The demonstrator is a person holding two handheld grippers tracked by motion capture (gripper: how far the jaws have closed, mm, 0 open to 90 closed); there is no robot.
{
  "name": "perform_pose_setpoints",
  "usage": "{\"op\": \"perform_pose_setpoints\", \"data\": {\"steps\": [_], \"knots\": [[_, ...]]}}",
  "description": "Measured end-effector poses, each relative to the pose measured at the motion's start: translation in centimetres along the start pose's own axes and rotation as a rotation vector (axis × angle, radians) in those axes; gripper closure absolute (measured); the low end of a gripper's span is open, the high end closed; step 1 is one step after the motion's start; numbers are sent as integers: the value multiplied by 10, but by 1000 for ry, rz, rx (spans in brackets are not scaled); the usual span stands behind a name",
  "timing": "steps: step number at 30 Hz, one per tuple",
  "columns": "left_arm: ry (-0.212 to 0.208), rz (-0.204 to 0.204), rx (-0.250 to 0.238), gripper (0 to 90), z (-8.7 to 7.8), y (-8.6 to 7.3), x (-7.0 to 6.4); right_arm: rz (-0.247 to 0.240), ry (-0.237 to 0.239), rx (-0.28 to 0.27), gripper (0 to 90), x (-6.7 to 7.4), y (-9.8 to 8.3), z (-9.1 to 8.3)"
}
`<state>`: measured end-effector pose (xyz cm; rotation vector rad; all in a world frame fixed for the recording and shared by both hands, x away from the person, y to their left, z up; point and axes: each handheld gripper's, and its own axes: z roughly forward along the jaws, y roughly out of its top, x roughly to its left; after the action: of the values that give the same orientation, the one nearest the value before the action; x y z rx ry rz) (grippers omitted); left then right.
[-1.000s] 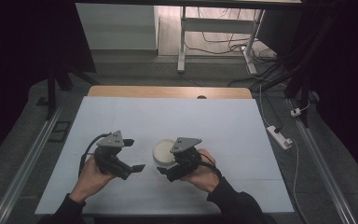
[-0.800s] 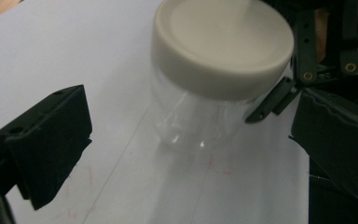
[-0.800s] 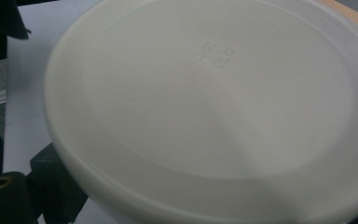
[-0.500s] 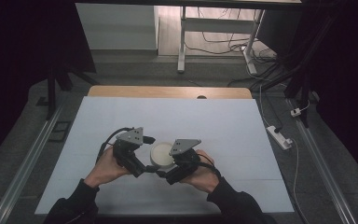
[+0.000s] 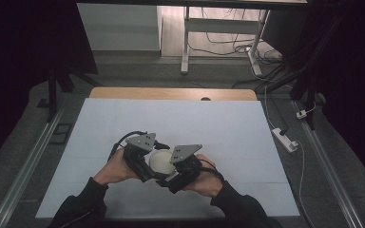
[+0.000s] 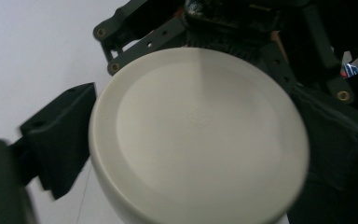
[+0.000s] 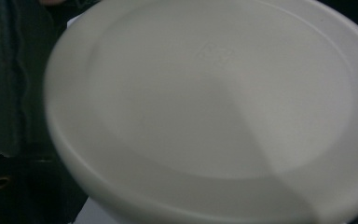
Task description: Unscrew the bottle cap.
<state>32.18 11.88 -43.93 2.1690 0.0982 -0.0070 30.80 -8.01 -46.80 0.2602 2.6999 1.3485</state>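
My left gripper (image 5: 145, 164) sits at the left flank of a cream round lid (image 5: 160, 161), its jaws spread either side of the rim; whether the pads actually press it I cannot tell. Lid lies between my two grippers, over the white table sheet (image 5: 123, 118). In the left gripper view the lid (image 6: 198, 135) is close ahead, flat face up. My right gripper (image 5: 173, 173) meets the lid's right flank; in the right gripper view the lid (image 7: 214, 107) crowds the jaws, grip unclear.

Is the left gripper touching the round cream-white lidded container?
Cannot tell. In the left gripper view, the container overlaps one black jaw, hiding any contact; the high view shows the left gripper merely close.
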Motion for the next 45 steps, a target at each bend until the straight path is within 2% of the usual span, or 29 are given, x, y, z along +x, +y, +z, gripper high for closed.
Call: {"op": "perform_pose_setpoints", "data": {"steps": [2,4,8,11,18,21,23,26,28,30,34,39,42,45], "knots": [[11,-1,-5,73,0,0,-1,-3,-4,-1,64,0,0,-1],[29,-18,-9,75,1,0,-1,4,-8,-1,64,-1,0,-1],[80,-74,-9,77,4,0,-1,26,-45,11,64,-3,0,0],[130,-115,0,77,7,2,-2,48,-76,19,64,-5,-1,0],[282,-242,22,76,16,12,-9,93,-176,33,64,-6,-1,1],[320,-276,31,76,18,15,-11,103,-197,32,64,-7,-2,1],[328,-280,29,75,19,16,-11,107,-198,30,64,-8,-3,1],[301,-259,23,64,18,17,-9,116,-185,21,64,-8,-3,0],[255,-250,4,6,12,17,-7,106,-171,17,64,-8,-3,-1],[220,-210,0,0,3,18,-7,83,-151,18,64,-7,-3,-1],[153,-118,45,0,-9,15,-7,58,-104,11,64,-5,-2,-1],[42,-53,45,3,-10,8,-5,24,-38,7,64,-1,0,-1],[3,-26,51,19,-7,6,-6,-1,-7,5,64,3,1,0],[-6,3,55,60,-5,5,-7,-12,12,3,64,6,2,-1]]}}
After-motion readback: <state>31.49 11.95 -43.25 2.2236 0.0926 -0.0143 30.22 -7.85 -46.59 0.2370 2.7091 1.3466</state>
